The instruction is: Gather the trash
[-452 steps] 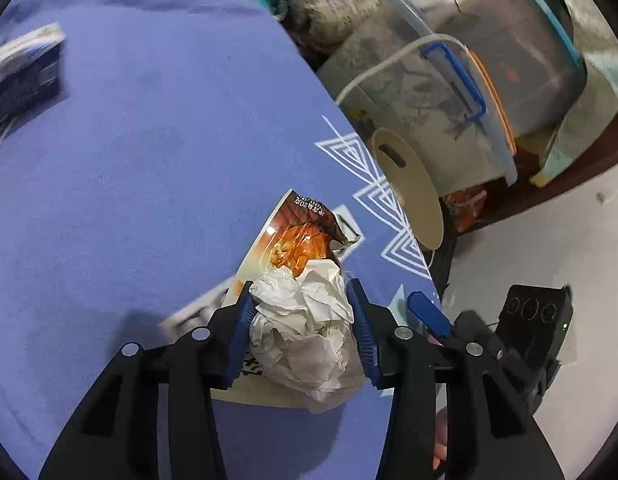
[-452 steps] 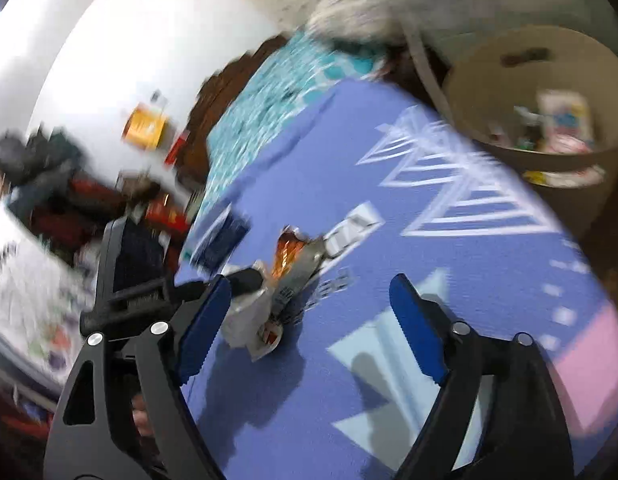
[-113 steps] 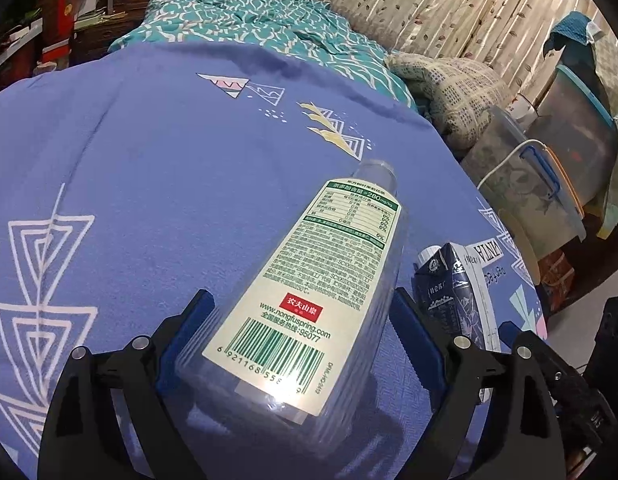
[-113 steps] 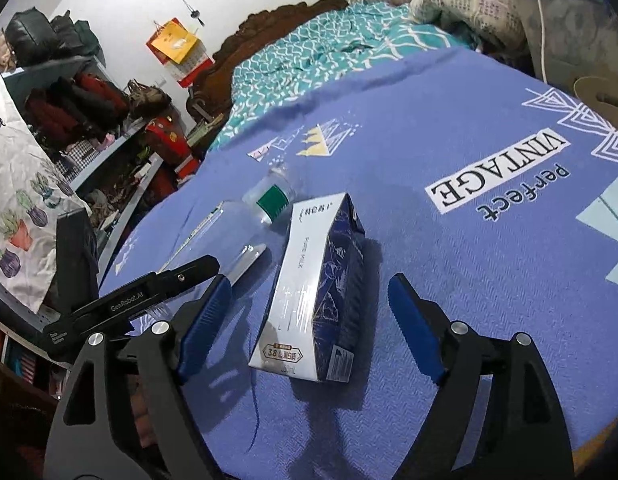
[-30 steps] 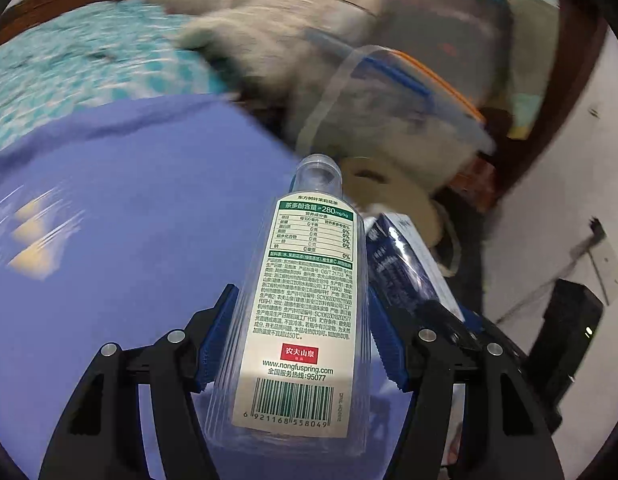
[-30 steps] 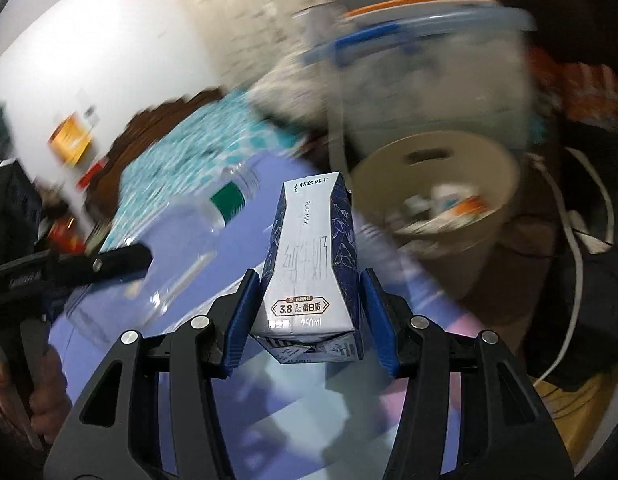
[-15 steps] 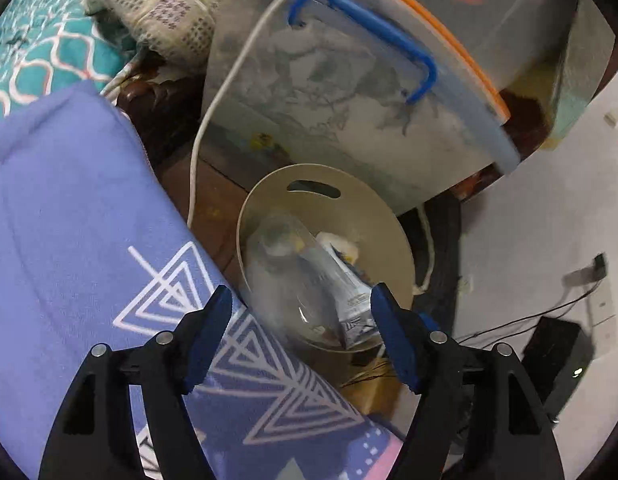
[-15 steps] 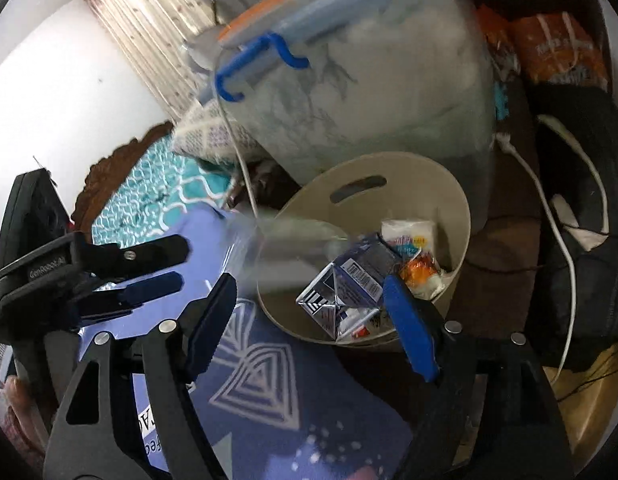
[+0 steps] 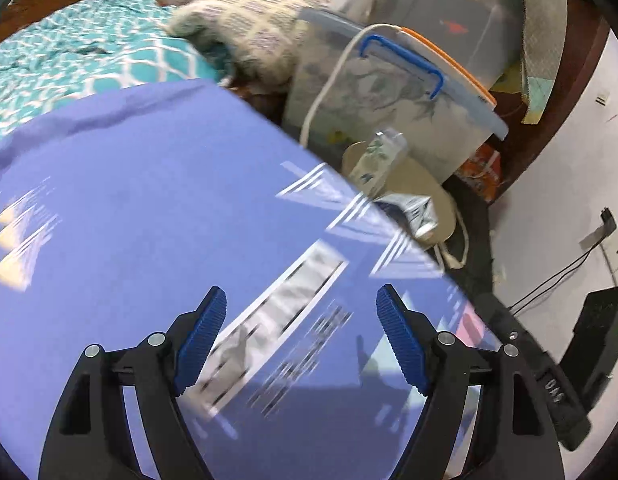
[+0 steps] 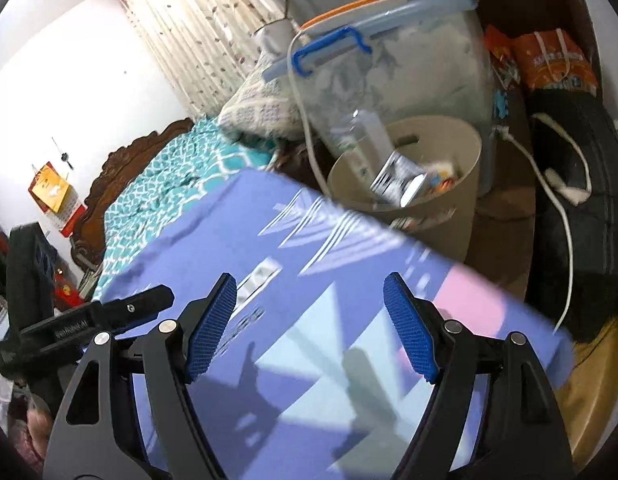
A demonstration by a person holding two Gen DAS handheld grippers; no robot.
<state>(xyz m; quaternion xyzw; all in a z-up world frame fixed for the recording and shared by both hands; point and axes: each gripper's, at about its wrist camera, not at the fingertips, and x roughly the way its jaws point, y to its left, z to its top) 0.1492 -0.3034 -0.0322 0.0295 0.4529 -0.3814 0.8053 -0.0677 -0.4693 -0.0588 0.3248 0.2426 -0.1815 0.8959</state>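
Note:
A beige trash bin (image 10: 441, 204) stands on the floor past the far edge of the blue-covered bed (image 10: 309, 300). The clear plastic bottle (image 10: 365, 136) stands upright in it and the dark blue milk carton (image 10: 401, 182) lies beside it among other trash. In the left wrist view the bin (image 9: 425, 192), the bottle (image 9: 379, 160) and the carton (image 9: 413, 212) show beyond the bed edge. My left gripper (image 9: 301, 344) is open and empty above the blue cover (image 9: 149, 200). My right gripper (image 10: 309, 328) is open and empty above the cover too.
A clear storage box (image 10: 389, 64) with a blue handle stands behind the bin. A white cable (image 10: 565, 208) and a black bag (image 10: 581, 184) lie on the floor to the right. A teal quilt (image 9: 69, 60) and a pillow (image 9: 261, 20) lie beyond.
Both grippers have pulled back from over the bin to above the bed. The bottle and the carton, dropped half a second ago, now rest in the bin.

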